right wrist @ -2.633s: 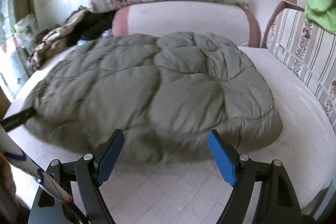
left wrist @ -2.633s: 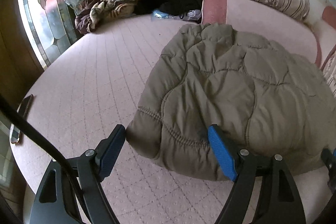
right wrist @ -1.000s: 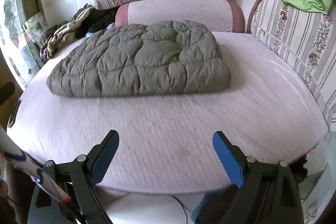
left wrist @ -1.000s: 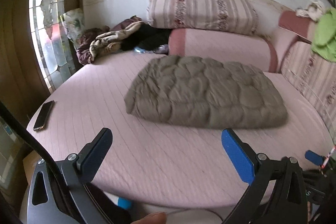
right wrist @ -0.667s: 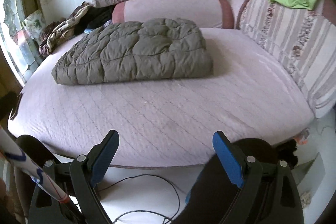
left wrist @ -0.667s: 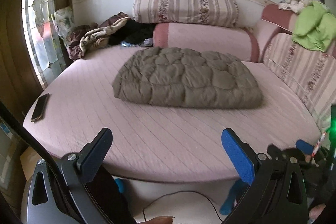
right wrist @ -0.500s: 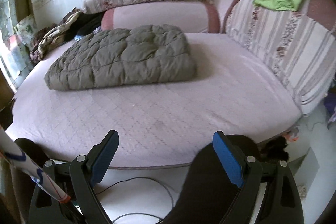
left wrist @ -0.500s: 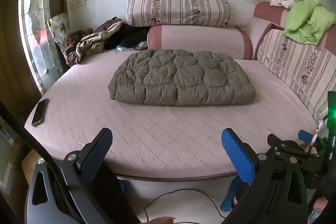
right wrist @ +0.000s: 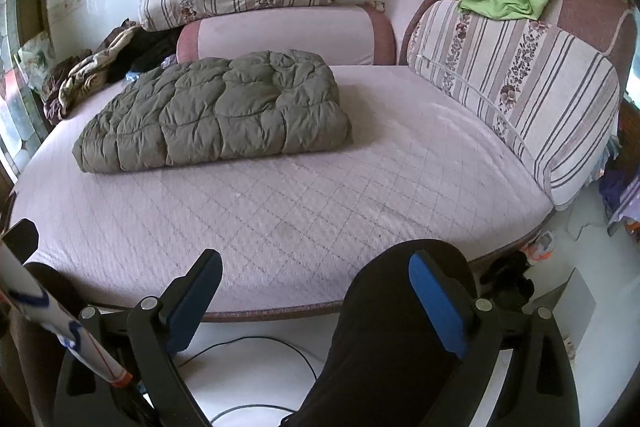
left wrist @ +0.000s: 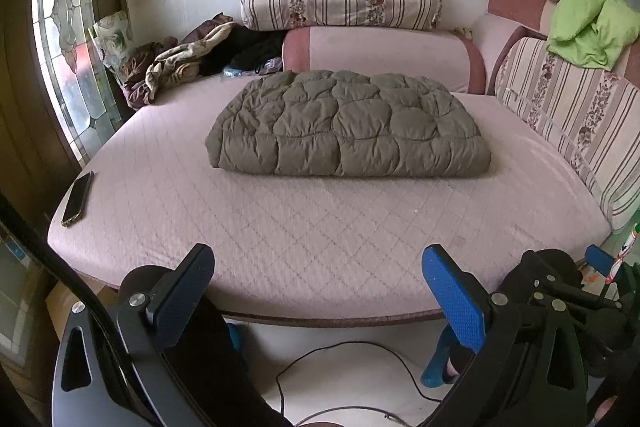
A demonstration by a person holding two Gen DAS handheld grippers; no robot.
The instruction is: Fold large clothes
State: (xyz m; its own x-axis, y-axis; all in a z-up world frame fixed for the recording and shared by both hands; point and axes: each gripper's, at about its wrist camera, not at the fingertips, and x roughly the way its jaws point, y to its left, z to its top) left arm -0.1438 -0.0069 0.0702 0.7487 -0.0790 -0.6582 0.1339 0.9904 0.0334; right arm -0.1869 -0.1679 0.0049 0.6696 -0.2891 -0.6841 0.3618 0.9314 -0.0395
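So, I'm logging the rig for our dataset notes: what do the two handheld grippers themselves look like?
Both match: the left gripper and right gripper have black frames with triangular cut-outs and silver screws. Each carries two flat fingers faced with textured blue pads. A black cable crosses the left view's corner; a white rod with blue and red markings crosses the right's.

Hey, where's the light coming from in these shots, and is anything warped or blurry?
Left wrist view: daylight enters through the patterned glass window; the folded olive quilted coat is sharp. Right wrist view: fisheye bends the pink quilted bed edge into a curve; dark corners vignette; no motion blur.
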